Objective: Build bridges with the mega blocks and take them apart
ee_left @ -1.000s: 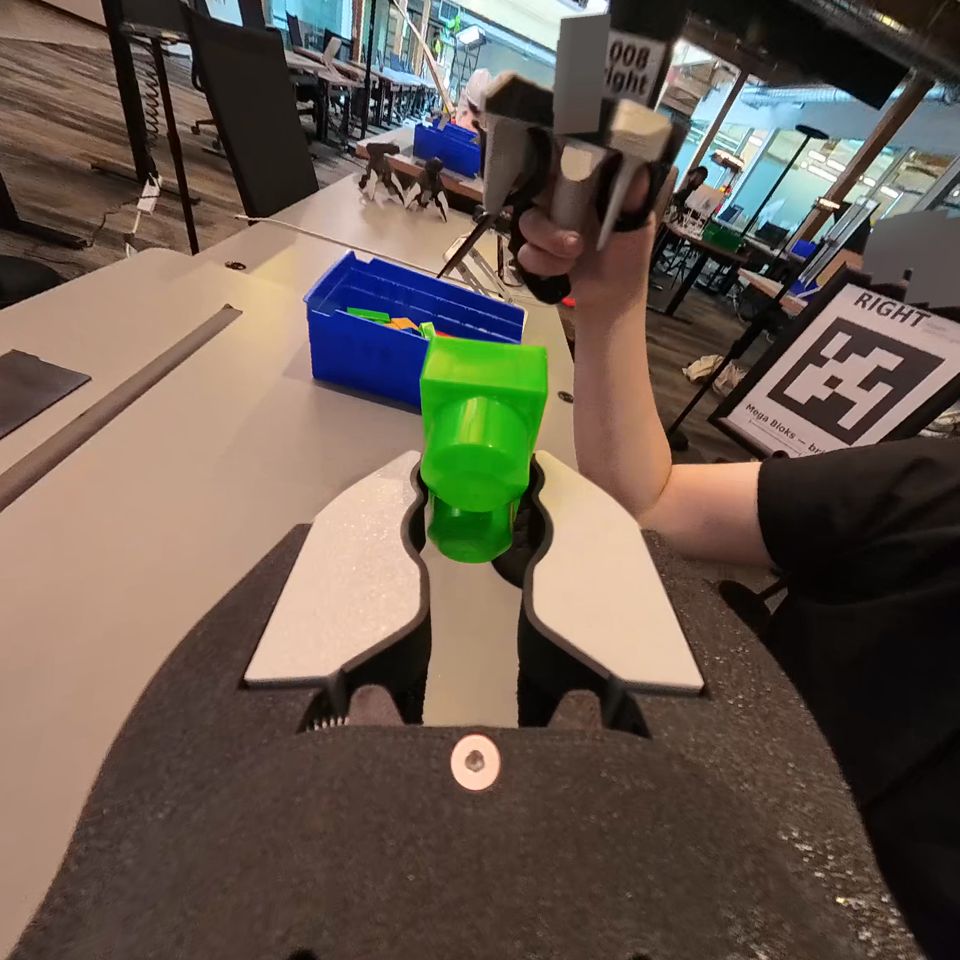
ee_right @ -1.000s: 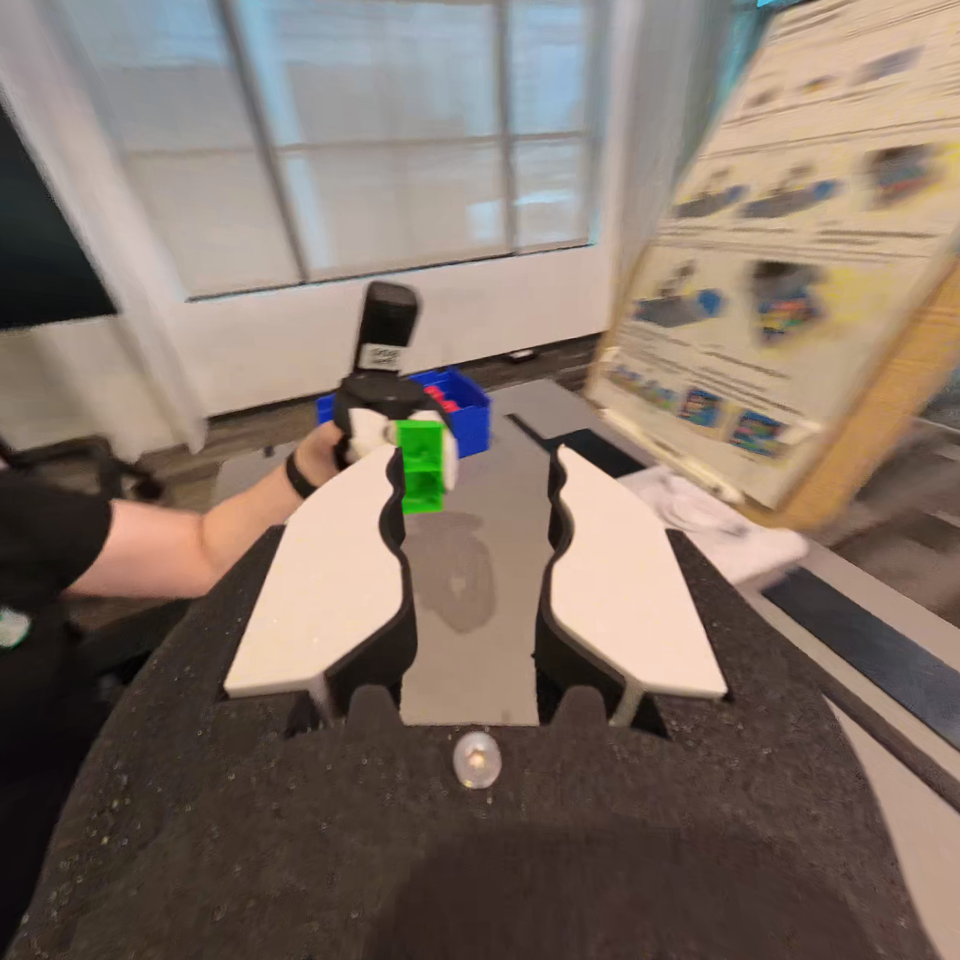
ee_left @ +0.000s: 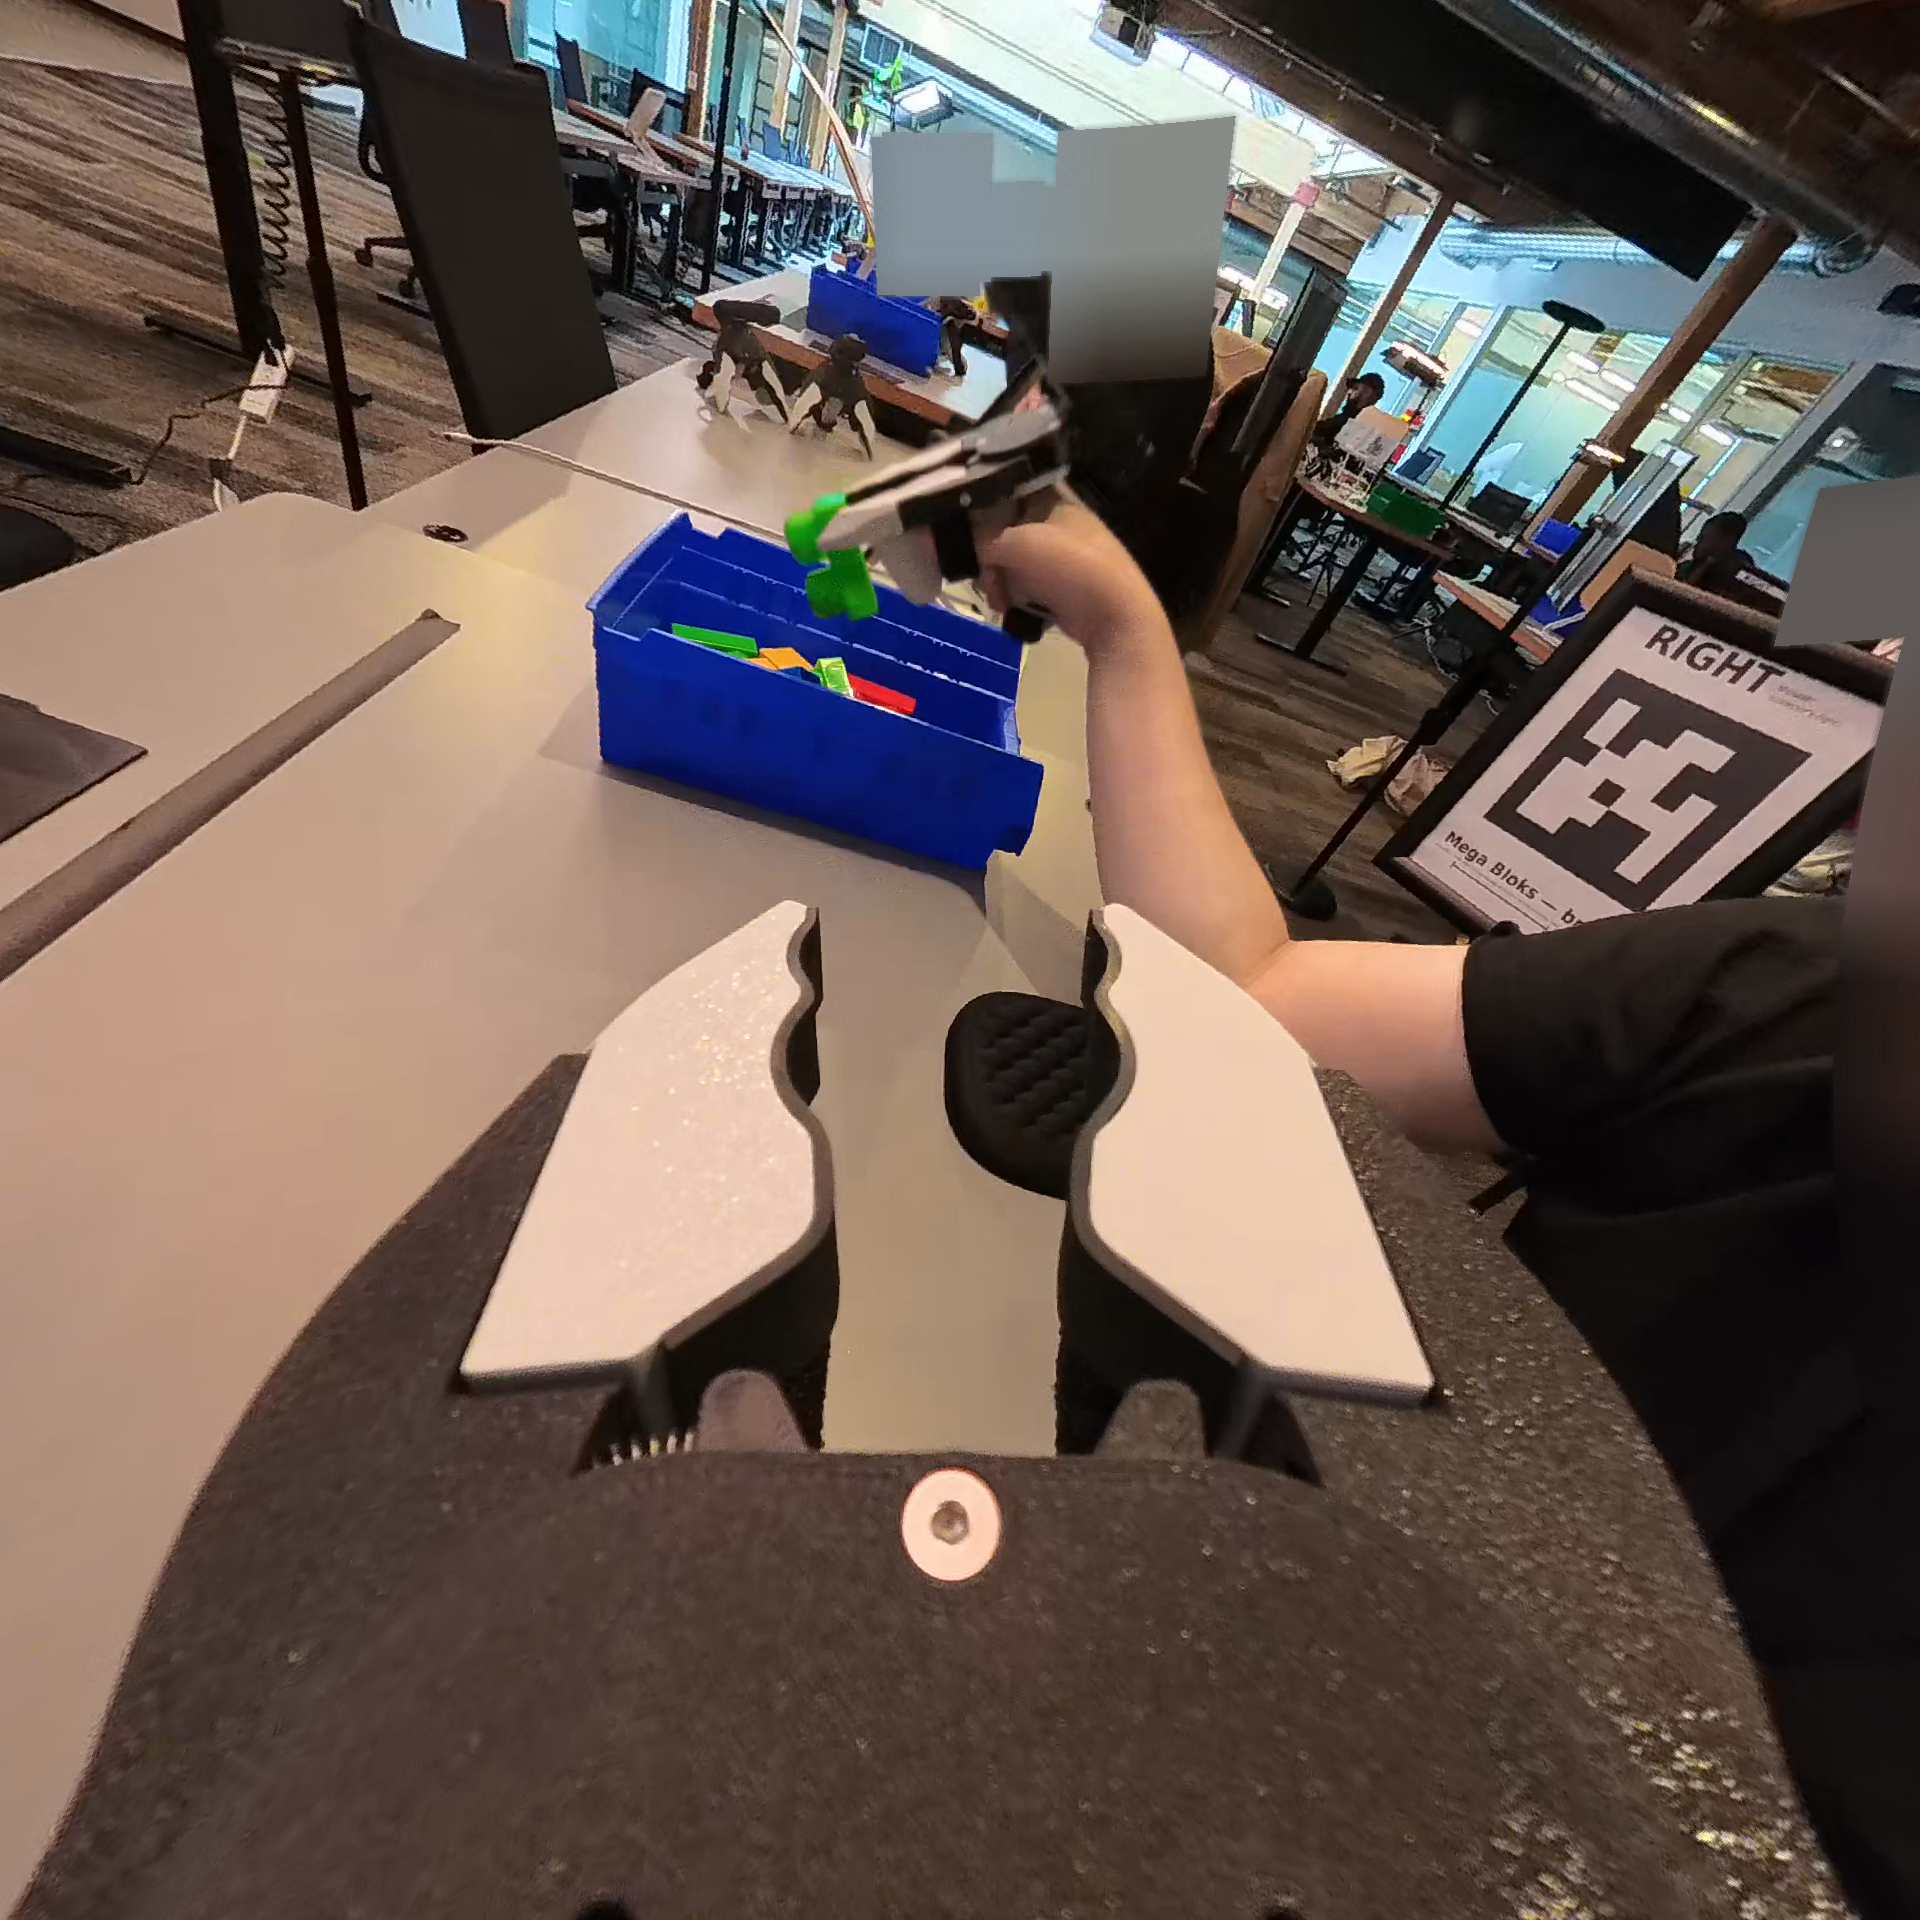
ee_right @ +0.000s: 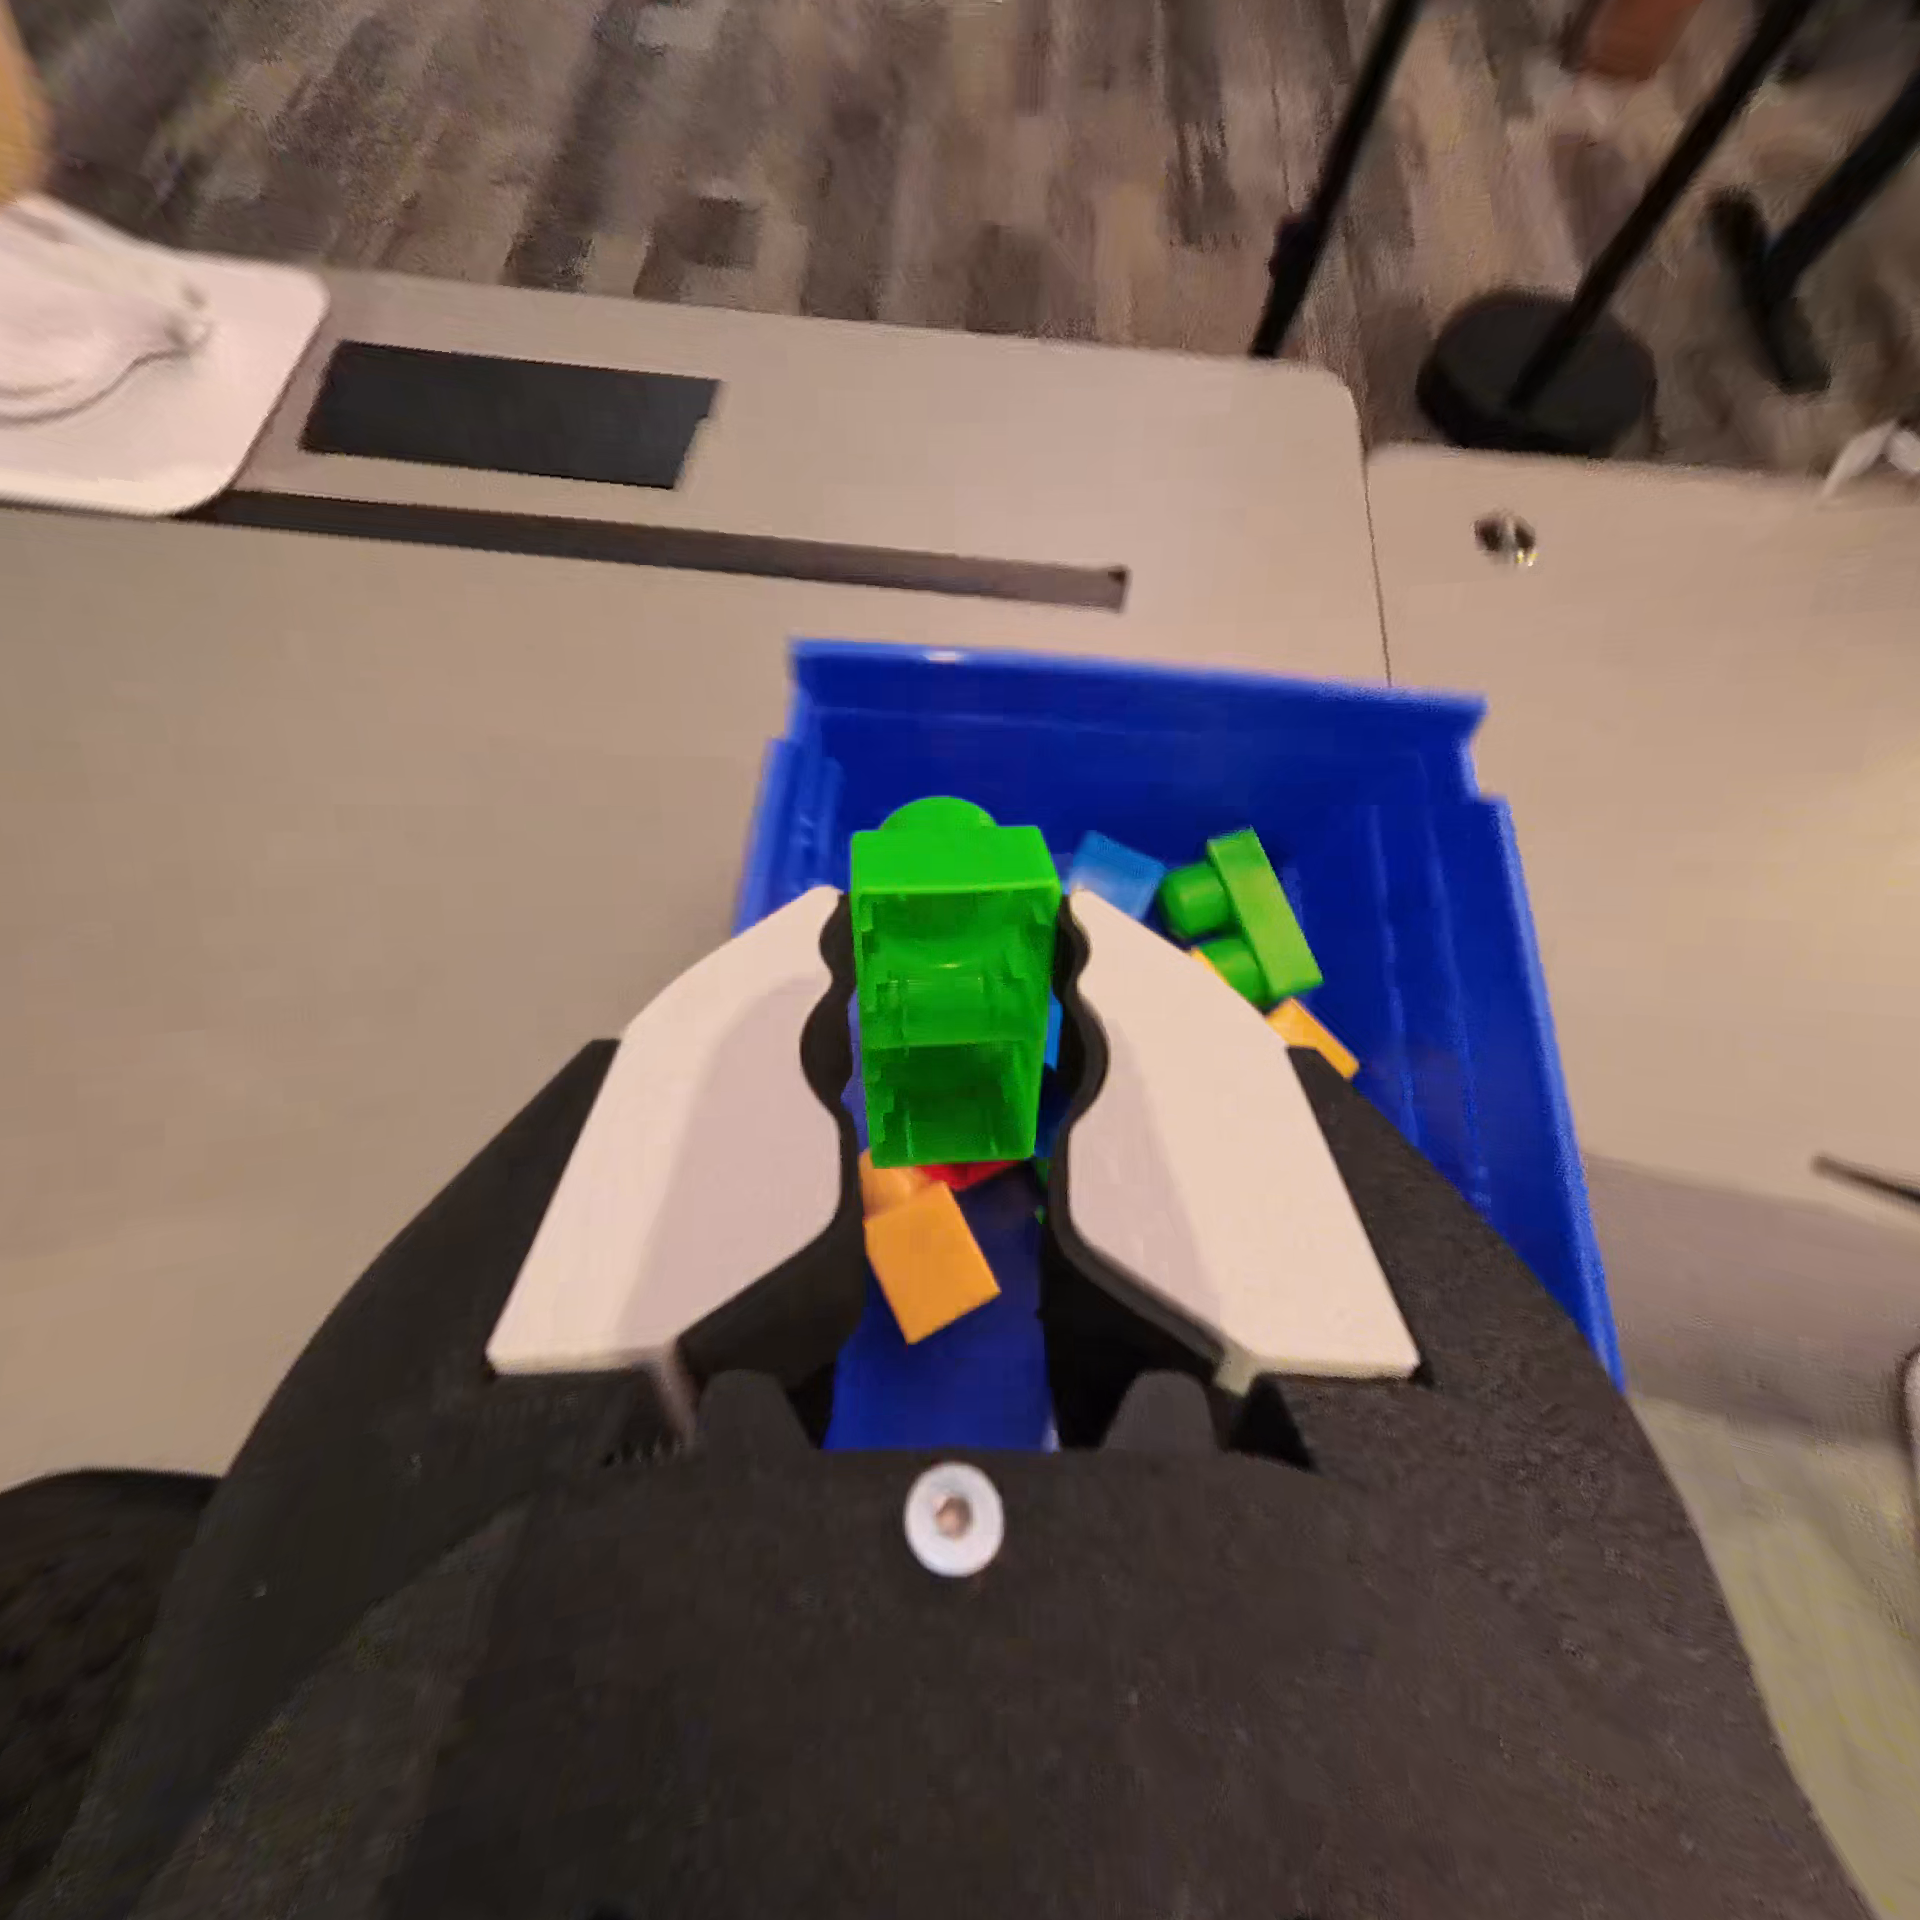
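Observation:
My right gripper (ee_right: 951,914) is shut on a green block (ee_right: 948,997) and holds it above the blue bin (ee_right: 1455,935). The bin holds several loose blocks: a green one (ee_right: 1242,920), an orange one (ee_right: 930,1268), a blue one (ee_right: 1117,873). In the left wrist view the right gripper (ee_left: 821,540) holds the green block (ee_left: 836,582) over the bin's far side (ee_left: 810,748). My left gripper (ee_left: 951,935) is open and empty, low over the grey table (ee_left: 312,935), in front of the bin.
A sign board with a black-and-white marker (ee_left: 1652,779) stands to the right of the table. A dark slot (ee_right: 665,551) and a black pad (ee_right: 509,416) lie on the table beyond the bin. A white cloth (ee_right: 114,364) lies at the far left. The grippers' ends are close to 40 centimeters from one another.
The green block has passed from my left gripper to my right one. The left gripper has opened and is empty. The right gripper has swung over the bin, pointing down.

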Demonstrator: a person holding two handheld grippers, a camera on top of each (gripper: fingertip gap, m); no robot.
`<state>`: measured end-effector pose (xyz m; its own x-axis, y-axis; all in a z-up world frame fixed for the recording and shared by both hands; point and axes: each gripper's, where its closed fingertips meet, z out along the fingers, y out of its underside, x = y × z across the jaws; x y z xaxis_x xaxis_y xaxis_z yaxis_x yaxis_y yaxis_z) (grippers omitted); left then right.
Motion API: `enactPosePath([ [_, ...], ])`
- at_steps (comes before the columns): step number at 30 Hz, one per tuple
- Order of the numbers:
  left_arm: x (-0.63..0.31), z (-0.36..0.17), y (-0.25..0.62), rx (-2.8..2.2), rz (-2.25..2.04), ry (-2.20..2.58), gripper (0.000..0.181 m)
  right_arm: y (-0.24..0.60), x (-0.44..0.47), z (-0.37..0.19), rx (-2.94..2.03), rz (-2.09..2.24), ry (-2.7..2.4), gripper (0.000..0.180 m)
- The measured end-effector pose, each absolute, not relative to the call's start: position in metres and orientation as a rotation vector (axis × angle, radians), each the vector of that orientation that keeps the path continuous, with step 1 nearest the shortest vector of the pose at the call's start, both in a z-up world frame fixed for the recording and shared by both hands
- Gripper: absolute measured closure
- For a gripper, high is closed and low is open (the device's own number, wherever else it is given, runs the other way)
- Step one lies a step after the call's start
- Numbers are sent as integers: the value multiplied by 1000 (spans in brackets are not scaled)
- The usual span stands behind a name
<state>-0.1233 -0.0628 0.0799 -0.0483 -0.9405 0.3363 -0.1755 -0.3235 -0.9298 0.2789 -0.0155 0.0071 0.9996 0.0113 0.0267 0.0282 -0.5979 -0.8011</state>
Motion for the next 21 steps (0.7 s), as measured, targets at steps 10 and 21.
enactPosePath([
  [10,-120,71,-61,-1583,-1436,1222,135,-19,341,-32,-2197,-114,243,131],
  [21,-154,106,-55,-1527,-1348,1117,140,-18,201,139,-1685,-84,-178,135],
])
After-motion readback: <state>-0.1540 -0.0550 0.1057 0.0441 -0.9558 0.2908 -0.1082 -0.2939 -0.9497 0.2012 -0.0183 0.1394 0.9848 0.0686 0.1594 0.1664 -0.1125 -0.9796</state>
